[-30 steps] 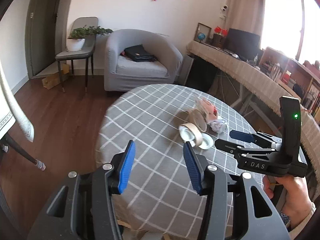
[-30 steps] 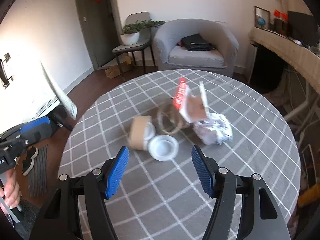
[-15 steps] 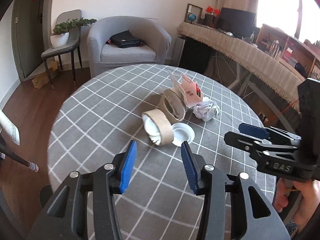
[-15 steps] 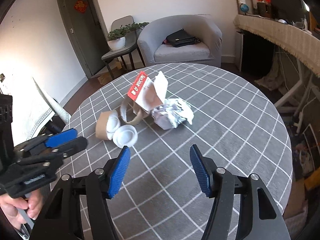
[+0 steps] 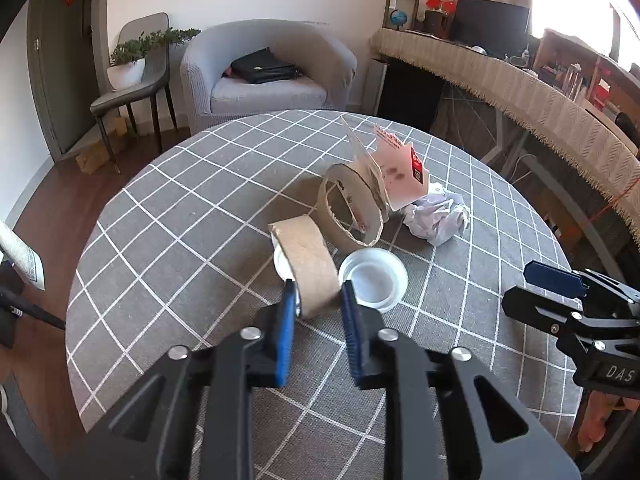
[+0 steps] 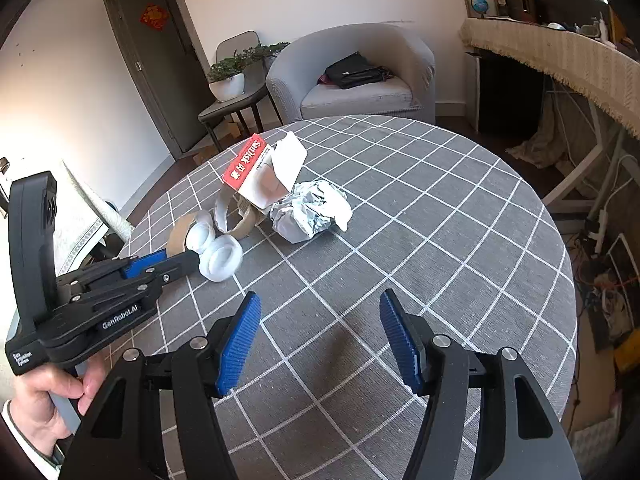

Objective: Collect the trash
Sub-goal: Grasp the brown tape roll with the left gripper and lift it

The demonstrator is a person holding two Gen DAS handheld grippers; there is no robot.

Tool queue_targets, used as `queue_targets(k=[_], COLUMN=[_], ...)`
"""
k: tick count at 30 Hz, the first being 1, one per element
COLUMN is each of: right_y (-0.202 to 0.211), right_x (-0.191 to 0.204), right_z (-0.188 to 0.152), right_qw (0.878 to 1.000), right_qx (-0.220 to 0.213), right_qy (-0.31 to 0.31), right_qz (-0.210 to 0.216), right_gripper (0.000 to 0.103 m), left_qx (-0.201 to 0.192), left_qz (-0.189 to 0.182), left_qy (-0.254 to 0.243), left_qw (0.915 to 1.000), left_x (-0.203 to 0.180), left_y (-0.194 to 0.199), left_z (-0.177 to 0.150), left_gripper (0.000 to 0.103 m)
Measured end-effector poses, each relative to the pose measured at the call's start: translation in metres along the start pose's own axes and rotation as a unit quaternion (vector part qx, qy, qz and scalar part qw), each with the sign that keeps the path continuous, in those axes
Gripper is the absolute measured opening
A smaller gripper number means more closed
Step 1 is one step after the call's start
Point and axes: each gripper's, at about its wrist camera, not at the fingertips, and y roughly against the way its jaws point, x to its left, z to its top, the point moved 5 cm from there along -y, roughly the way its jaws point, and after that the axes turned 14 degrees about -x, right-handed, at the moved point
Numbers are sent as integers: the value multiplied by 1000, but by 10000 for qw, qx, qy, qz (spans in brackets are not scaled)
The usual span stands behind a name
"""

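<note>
A brown cardboard roll [image 5: 306, 266] stands on its edge near the middle of the round checked table [image 5: 180, 216], its hollow axis running from 10 to 4 o'clock in the left view. The left gripper [image 5: 318, 308] has just been closing; its blue pads flank the roll's near rim, and whether they press it I cannot tell. At the roll's 3 o'clock lies a white lid [image 5: 374, 280]. The right view alone shows a second white lid [image 6: 202, 234] against the roll's end and red print on the card [image 6: 250, 162]. The right gripper [image 6: 320, 338] gapes wide, empty. Crumpled paper [image 6: 310, 210] lies at the card's 4 o'clock.
</note>
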Motion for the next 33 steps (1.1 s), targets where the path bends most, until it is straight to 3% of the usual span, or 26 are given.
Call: queue_targets(k=[4,10,18,24,25,27,29,31,33], right_y=[0,-3,-14,-25,-27,-29,-31,-33,-35], right_x=[4,15,36,52,56,60,64,68,75], right_z=[0,1,3,3,2,2,3,4,5], right_qw=[10000,9998,9993,9987,9986,9984,9982,9981,9979], right_qx=[10,35,162,292,309,329,335,335,334], right_qy=[36,118,267,371,390,420,444,462,500], right_qz=[65,138,192,197,187,194,202,224,253], right_gripper=[63,63,63,63,63,63,63,63,63], left_qx=[15,2,2,56,30,114,136,272,177], left_qz=[103,475,789,639,731,579,782,391,580], left_qy=[-263,-1156,-2339,-2503,-2633,-2477,-2575,-1970,-2075], left_qw=[9996,9922,9691,9660,9619,9670,9630,9792,9764], left_x=[-2,-5,-7,1,4,9,19,26,32], left_y=[3,15,28,35,36,37,37,40,44], left_z=[2,3,-7,-11,-12,-14,-15,-13,-9], left_gripper=[22,22,22,22,22,22,22,22,22])
